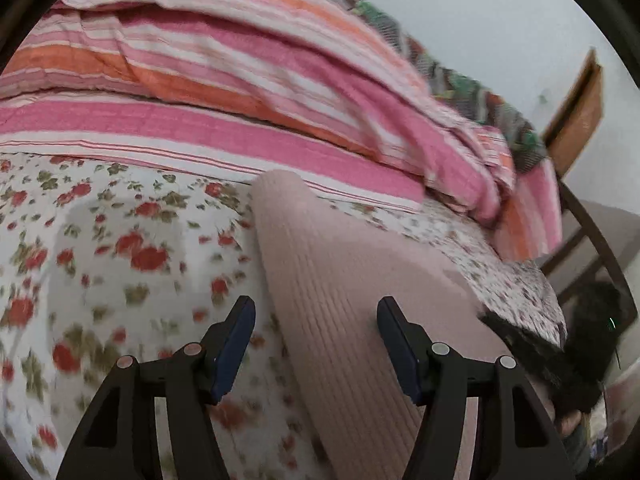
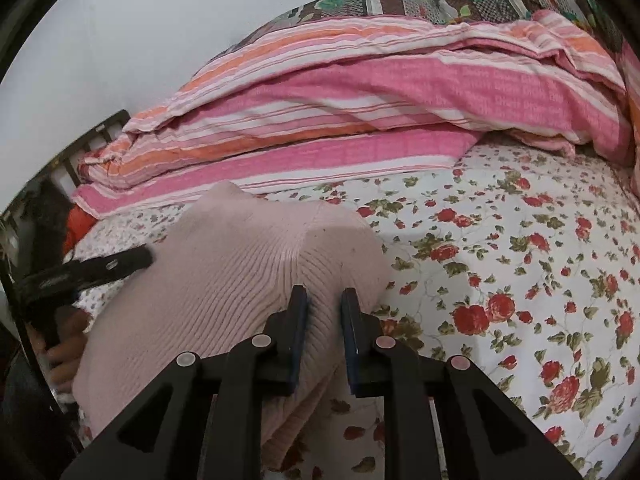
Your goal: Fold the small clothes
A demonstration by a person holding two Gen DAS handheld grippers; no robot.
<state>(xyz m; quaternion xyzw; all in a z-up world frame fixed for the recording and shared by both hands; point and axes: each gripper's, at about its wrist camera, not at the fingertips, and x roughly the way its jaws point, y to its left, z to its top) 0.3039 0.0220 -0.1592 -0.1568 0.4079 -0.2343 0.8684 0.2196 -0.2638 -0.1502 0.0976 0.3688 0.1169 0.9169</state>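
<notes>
Left wrist view: black fingers of the left gripper (image 1: 316,340) stand wide apart above the flowered sheet (image 1: 100,240), holding nothing; the pink ribbed sweater (image 1: 340,264) lies on the sheet between and beyond them. A striped quilt (image 1: 224,92) is heaped behind.

Right wrist view: jaws of the right gripper (image 2: 325,322) stand narrow, pinching a bunched fold of the sweater (image 2: 224,280). To the left, the other gripper hovers at the garment's far edge.
</notes>
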